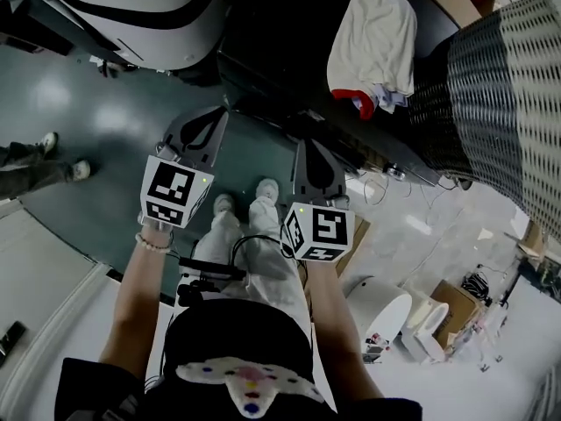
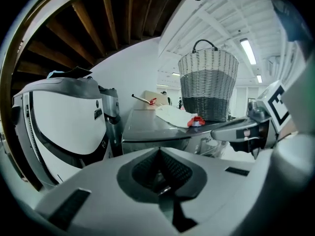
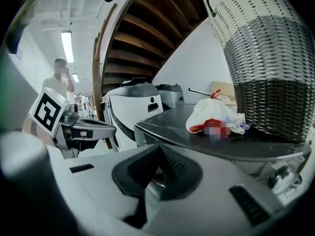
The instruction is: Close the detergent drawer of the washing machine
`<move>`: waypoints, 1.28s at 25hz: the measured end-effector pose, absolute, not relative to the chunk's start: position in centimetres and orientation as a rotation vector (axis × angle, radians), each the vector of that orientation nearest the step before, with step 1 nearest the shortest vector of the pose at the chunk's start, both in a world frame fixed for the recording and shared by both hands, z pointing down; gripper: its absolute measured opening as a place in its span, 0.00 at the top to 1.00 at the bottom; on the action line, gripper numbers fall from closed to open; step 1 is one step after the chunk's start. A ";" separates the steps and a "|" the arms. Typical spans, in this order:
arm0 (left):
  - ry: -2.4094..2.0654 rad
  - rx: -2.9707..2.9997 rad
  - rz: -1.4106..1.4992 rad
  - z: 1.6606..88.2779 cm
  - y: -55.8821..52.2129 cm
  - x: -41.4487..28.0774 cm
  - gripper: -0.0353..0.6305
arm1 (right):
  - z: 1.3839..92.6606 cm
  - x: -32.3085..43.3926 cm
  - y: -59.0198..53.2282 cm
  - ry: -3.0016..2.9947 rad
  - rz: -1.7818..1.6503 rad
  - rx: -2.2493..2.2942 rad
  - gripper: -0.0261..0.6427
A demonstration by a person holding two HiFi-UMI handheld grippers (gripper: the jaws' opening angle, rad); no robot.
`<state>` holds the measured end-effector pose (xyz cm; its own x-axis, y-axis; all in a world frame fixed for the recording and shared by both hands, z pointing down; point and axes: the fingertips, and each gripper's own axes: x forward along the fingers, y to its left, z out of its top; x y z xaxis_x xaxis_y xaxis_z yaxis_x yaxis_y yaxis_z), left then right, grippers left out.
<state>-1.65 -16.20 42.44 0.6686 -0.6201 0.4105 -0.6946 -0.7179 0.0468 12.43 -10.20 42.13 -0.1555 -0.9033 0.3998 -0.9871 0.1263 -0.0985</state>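
Note:
The washing machine (image 1: 263,60) is the dark, flat-topped unit ahead of me; its grey top (image 2: 147,118) (image 3: 197,129) shows in both gripper views. I cannot make out its detergent drawer in any view. My left gripper (image 1: 216,114) (image 2: 158,152) is held in the air short of the machine's near corner, its jaws shut with nothing between them. My right gripper (image 1: 308,144) (image 3: 158,150) hangs beside it to the right, also shut and empty. Neither touches the machine.
A tall wicker basket (image 1: 500,86) (image 2: 208,85) (image 3: 270,68) and a crumpled white and red cloth (image 1: 372,42) (image 3: 214,114) sit on the machine's top. A large white appliance (image 1: 149,16) (image 2: 64,127) stands to its left. A person (image 3: 59,85) stands off left. Boxes (image 1: 456,310) lie right.

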 end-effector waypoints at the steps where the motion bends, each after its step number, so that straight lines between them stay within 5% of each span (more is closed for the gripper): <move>1: -1.066 2.694 0.542 41.6 -15.9 -1.5 0.93 | 41.5 12.3 -10.0 -2.174 0.486 1.855 0.95; 32: -1.028 2.835 0.428 29.1 -9.0 -1.0 0.93 | 29.9 12.4 -5.3 -2.357 0.283 1.783 0.95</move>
